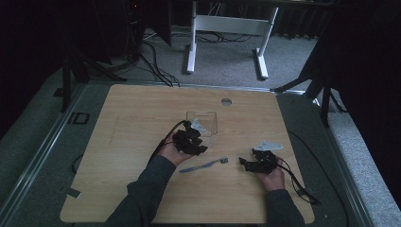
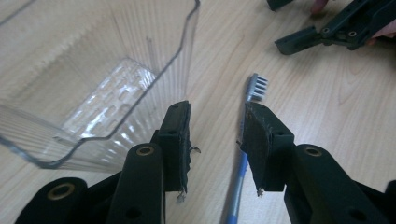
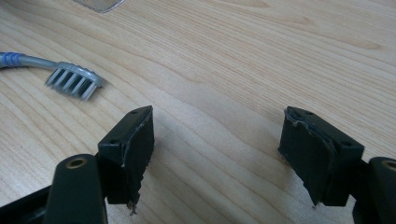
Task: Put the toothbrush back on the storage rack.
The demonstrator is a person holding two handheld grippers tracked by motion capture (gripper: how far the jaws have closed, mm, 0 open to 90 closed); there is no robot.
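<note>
Both grippers are released and empty: left gripper (image 2: pixel 217 140) should straddle the toothbrush (image 1: pixel 203 165) mid-table, beside the clear holder (image 2: pixel 93 84); right gripper (image 3: pixel 217 154) waits.

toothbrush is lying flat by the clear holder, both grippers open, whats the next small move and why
Probably lower the left gripper a little onto the toothbrush. Its jaws stand open with the blue handle lying on the table beneath the gap between them, close to one pad, and the clear holder stands empty just beside. The right gripper is open over bare wood, with the bristles off to its side.
</note>
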